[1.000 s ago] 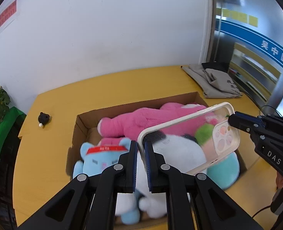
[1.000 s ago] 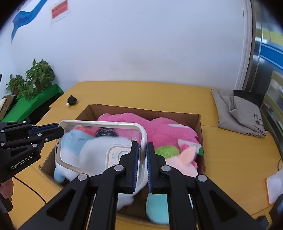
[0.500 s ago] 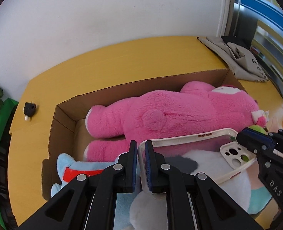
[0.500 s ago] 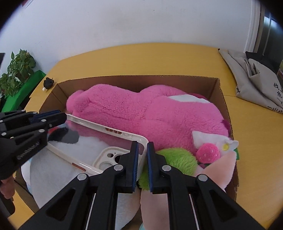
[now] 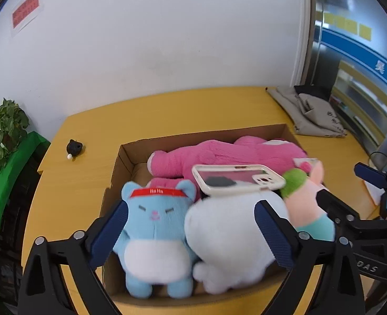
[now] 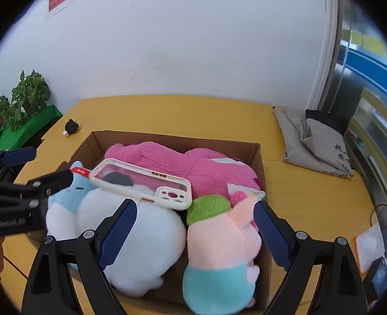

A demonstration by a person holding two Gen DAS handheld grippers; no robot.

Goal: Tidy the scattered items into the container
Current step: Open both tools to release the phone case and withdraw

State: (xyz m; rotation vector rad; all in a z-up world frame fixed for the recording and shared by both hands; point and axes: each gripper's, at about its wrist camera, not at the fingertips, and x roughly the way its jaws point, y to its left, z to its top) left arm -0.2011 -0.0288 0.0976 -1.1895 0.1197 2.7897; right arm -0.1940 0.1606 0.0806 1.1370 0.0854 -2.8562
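Note:
A cardboard box (image 5: 125, 155) (image 6: 259, 157) on the yellow table holds plush toys: a pink one (image 5: 219, 152) (image 6: 167, 157), a blue one (image 5: 156, 218), a white one (image 5: 227, 233) (image 6: 141, 236) and a pink-and-teal one with a green tuft (image 6: 219, 239). A clear phone case with a white rim (image 5: 238, 181) (image 6: 143, 181) lies on top of the white and pink plush, free of both grippers. My left gripper (image 5: 193, 233) is open above the box's near side. My right gripper (image 6: 193, 231) is also open, nothing between its fingers.
A small black toy (image 5: 74, 148) (image 6: 71, 126) sits on the table left of the box. Folded grey cloth (image 5: 311, 115) (image 6: 317, 139) lies at the far right. Potted plants on a green stand (image 6: 22, 105) are off the table's left edge. White paper (image 6: 369, 244) lies near right.
Both grippers were shut on the ends of the phone case; they have let go, opened wide and pulled back and up. The case now rests on the plush toys.

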